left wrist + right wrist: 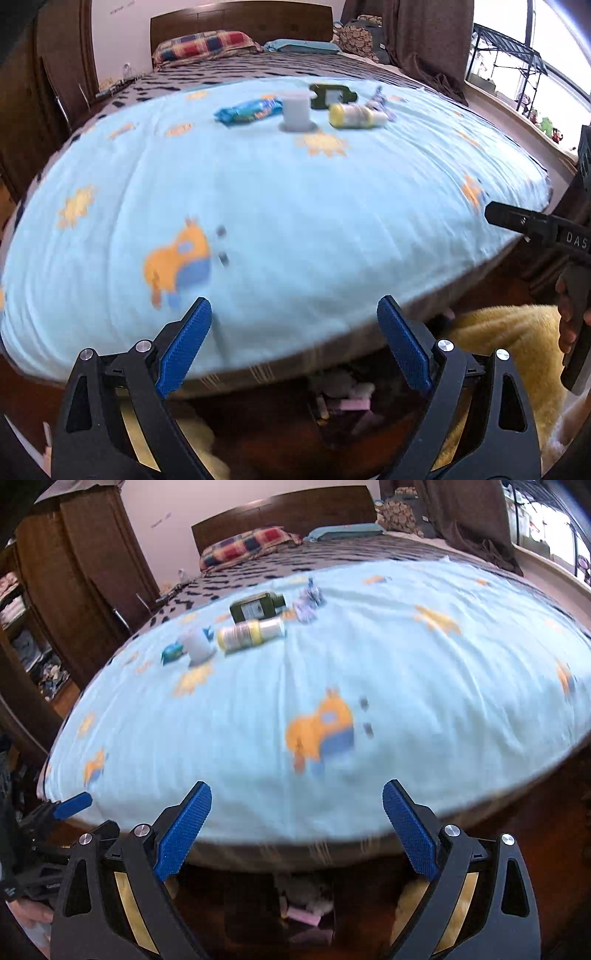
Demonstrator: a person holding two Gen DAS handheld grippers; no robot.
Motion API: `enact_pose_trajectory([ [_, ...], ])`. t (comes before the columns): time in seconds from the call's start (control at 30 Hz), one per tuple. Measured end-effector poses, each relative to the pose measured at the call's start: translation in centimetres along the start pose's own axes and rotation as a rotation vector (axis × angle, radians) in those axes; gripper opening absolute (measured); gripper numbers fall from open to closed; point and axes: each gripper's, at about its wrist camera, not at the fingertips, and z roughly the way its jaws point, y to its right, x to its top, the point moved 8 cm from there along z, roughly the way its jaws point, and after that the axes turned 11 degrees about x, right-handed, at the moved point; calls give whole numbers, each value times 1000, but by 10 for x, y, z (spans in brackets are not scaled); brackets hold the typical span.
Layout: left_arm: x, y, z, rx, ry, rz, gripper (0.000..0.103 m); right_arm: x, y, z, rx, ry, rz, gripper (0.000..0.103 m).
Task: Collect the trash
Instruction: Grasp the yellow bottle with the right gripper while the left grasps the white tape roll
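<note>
Both your grippers hang off the foot of the bed, jaws spread wide, nothing held: the left gripper [294,328] and the right gripper [297,812] each look up the blue blanket [295,206]. The trash sits in 1 cluster far up the blanket, at about 12 o'clock in the left view and 11 o'clock in the right. It holds a blue wrapper [248,111], a white cup [296,111] standing upright, a yellow bottle [356,116] on its side, a dark bottle [332,96] behind it, and a crumpled scrap [309,602] (blur hides what it is). Start with the yellow bottle, I'd say: come in level, straddle its body across the short width, and close gently so it doesn't roll on the soft bedding.
</note>
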Motion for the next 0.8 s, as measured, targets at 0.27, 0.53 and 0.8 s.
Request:
enact_pose_trajectory([
  [0.27,47,-15,32,21,-7,-9,86,55,-21,56,-8,-23,-63,94],
  [0.53,72,-17,49,0,-11,-2,86,92,-28,114,-23,-64,-50,94],
  [0.8,88,-14,67,-8,-18,14,86,112,-32,145,-59,-75,-62,93],
])
